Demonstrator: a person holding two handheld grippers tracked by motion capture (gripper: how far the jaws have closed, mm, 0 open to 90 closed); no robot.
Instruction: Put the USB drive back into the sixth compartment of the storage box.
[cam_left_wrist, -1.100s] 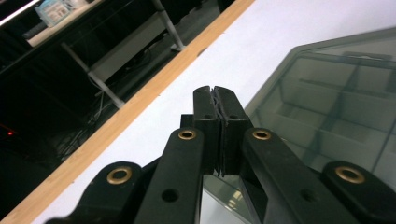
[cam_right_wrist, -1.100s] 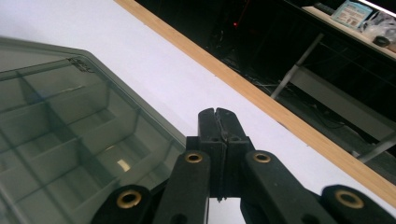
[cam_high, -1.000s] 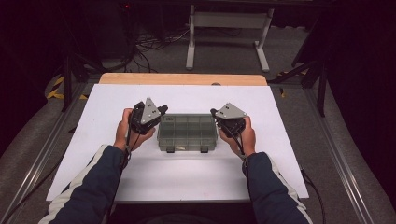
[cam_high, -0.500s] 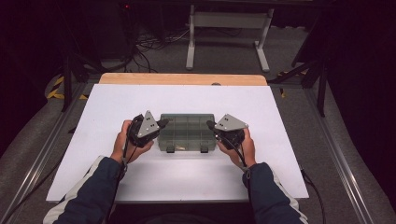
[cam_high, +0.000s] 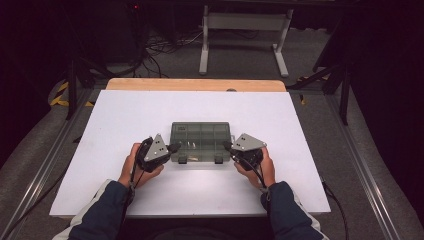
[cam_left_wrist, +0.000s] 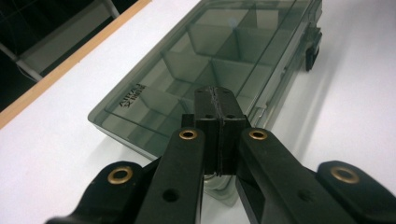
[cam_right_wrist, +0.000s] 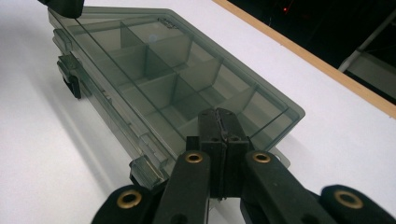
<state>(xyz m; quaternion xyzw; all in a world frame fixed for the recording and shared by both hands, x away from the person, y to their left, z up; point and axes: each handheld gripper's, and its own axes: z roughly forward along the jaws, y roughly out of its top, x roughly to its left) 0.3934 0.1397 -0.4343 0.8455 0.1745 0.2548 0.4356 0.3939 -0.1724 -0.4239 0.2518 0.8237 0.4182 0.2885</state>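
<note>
Presently, left tongs clenched, holding nothing, tips at the left end of the box. The box lies lid-down-closed at mid surface, latches toward the person. Right tongs likewise clenched, empty, at its right end, apparently bracketing it for handling.
</note>
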